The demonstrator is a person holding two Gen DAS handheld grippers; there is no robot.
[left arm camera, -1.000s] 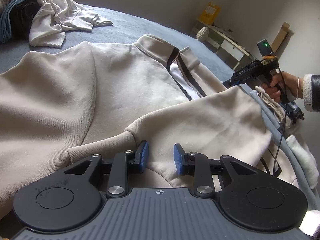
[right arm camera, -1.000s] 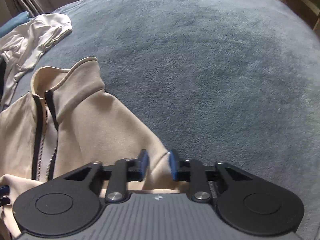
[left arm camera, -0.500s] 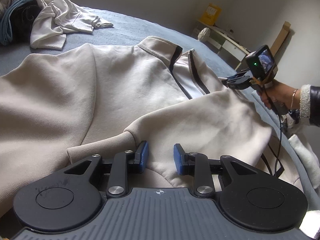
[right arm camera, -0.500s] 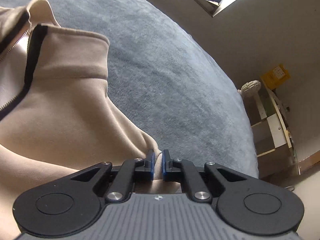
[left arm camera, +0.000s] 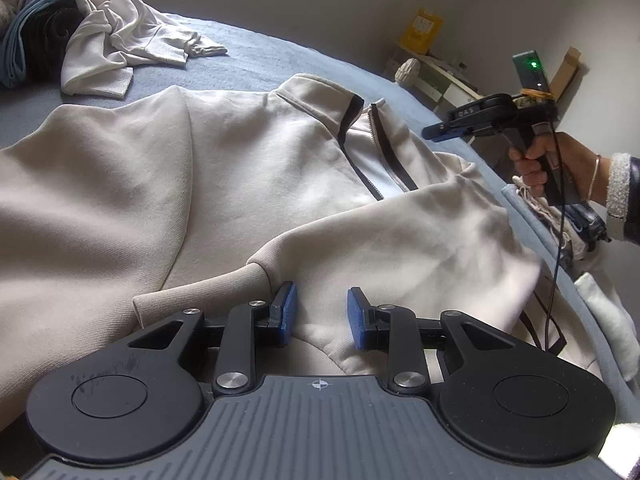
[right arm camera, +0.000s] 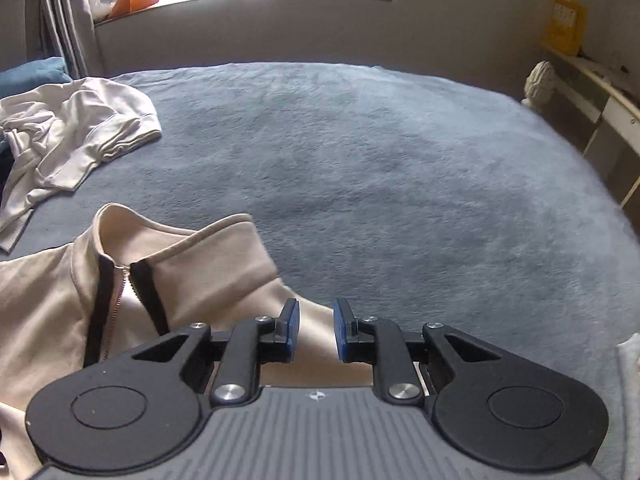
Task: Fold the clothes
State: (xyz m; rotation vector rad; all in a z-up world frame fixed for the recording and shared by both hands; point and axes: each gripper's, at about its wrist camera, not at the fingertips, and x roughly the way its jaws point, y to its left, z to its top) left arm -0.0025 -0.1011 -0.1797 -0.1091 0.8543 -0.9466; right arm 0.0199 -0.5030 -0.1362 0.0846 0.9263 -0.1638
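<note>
Beige zip jacket point(left arm camera: 248, 168) lies face-up on the bed point(right arm camera: 400, 168), collar toward the far side, one sleeve point(left arm camera: 380, 240) laid across its front with the cuff point(left arm camera: 200, 288) just ahead of the left gripper point(left arm camera: 318, 312) — jaws released, nothing between them. Right gripper point(right arm camera: 316, 330) hovers above the jacket's shoulder near the collar point(right arm camera: 180, 248), jaws likewise parted and empty. Judgement: to fold cleanly, take seams or cuff rather than loose cloth, keep the sleeve flat and the zip point(left arm camera: 384, 160) straight, and leave the crumpled white garment point(left arm camera: 128, 48) aside
</note>
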